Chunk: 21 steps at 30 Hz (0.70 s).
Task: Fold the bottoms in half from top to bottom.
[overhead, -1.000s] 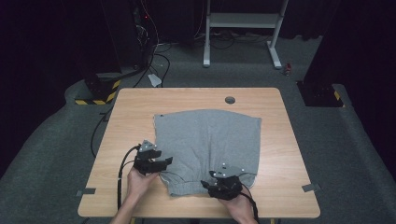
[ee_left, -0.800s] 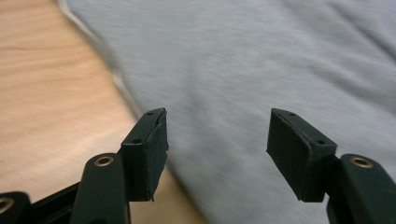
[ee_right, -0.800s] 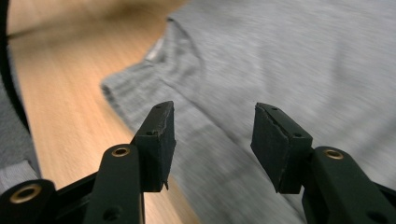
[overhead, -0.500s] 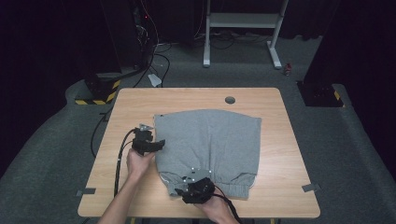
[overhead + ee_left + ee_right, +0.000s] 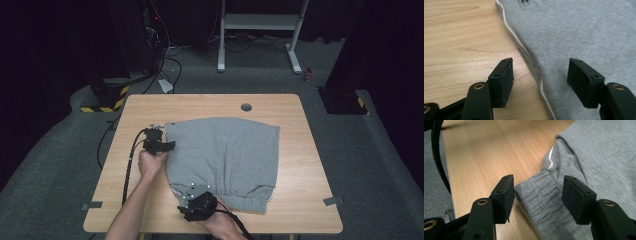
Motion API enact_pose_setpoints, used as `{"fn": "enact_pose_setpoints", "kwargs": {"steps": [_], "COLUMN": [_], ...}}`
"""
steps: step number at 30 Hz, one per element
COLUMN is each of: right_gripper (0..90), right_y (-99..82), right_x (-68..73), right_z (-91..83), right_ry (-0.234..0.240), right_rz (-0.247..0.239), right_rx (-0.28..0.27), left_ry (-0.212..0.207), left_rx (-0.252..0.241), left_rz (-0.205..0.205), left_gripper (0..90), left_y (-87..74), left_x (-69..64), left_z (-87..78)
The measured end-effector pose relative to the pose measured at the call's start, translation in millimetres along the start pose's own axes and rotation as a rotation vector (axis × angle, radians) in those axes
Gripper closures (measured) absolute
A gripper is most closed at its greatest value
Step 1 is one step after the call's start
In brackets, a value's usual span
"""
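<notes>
On the wooden table point(image 5: 150, 107) the grey shorts point(image 5: 225, 150) lie flat, my left gripper point(image 5: 540, 75) open astride their piped side edge, my right gripper point(image 5: 537, 195), jaws just widened, bracketing the waistband corner point(image 5: 534, 195) unpressed; closing shallow, I'd likely pinch one layer only.
</notes>
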State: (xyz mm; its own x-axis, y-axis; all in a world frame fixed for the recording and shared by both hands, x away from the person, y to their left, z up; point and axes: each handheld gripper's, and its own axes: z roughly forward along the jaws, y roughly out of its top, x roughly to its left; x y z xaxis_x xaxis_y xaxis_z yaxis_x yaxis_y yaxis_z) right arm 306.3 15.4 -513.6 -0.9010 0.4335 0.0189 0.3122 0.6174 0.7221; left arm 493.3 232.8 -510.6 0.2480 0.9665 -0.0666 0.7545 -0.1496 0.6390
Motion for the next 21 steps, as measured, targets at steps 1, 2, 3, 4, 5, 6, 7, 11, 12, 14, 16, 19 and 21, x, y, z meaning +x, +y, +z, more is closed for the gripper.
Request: {"fn": "enact_pose_setpoints", "kwargs": {"steps": [1, 2, 3, 4, 5, 6, 7, 11, 12, 14, 16, 19, 21], "right_gripper": [42.7, 42.6, 42.6, 42.2, 42.2, 42.2, 42.5, 46.6, 54.7, 59.5, 72.6, 81.8, 83.5], "right_y": [0.0, 0.7, 0.7, 1.5, 1.9, 2.4, 2.7, 3.6, 3.7, 3.5, 1.9, 1.4, 0.7], "right_x": [0.0, 1.4, 1.4, 4.7, 7.0, 9.6, 12.0, 16.0, 17.6, 17.7, 15.6, 15.2, 14.5], "right_z": [0.0, 1.2, 1.2, 3.0, 4.0, 4.5, 5.7, 9.5, 10.3, 10.5, 8.6, 5.9, 4.6], "right_ry": [0.000, -0.009, -0.009, -0.014, -0.019, -0.029, -0.041, -0.077, -0.112, -0.115, -0.116, -0.109, -0.108], "right_rz": [0.000, -0.012, -0.012, -0.023, -0.035, -0.053, -0.068, -0.082, -0.104, -0.105, -0.098, -0.095, -0.091], "right_rx": [0.000, 0.002, 0.002, 0.011, 0.015, 0.020, 0.023, 0.044, 0.048, 0.048, 0.032, 0.028, 0.021], "left_ry": [0.000, 0.003, 0.003, 0.012, 0.026, 0.041, 0.041, 0.038, 0.032, 0.026, 0.016, -0.022, -0.041], "left_rx": [0.000, -0.009, -0.009, -0.019, -0.024, -0.020, -0.020, -0.025, -0.031, -0.038, -0.039, -0.040, -0.039], "left_rz": [0.000, -0.004, -0.004, 0.003, 0.008, 0.029, 0.029, 0.050, 0.056, 0.058, 0.061, 0.015, -0.006], "left_gripper": [37.7, 38.1, 38.6, 39.9, 41.4, 43.0, 45.4, 53.2, 59.8, 69.0, 77.4, 84.6, 85.3], "left_y": [0.0, 1.9, 1.9, 1.8, 1.7, 1.4, 1.4, 0.8, 0.8, 0.9, 1.2, 1.8, 2.0], "left_x": [0.0, -2.3, -2.3, -3.7, -5.4, -6.4, -6.4, -9.1, -9.3, -9.4, -8.8, -3.7, 0.0], "left_z": [0.0, 2.5, 2.5, 3.9, 4.5, 4.4, 4.4, 3.8, 3.9, 4.3, 4.5, 5.0, 4.9]}}
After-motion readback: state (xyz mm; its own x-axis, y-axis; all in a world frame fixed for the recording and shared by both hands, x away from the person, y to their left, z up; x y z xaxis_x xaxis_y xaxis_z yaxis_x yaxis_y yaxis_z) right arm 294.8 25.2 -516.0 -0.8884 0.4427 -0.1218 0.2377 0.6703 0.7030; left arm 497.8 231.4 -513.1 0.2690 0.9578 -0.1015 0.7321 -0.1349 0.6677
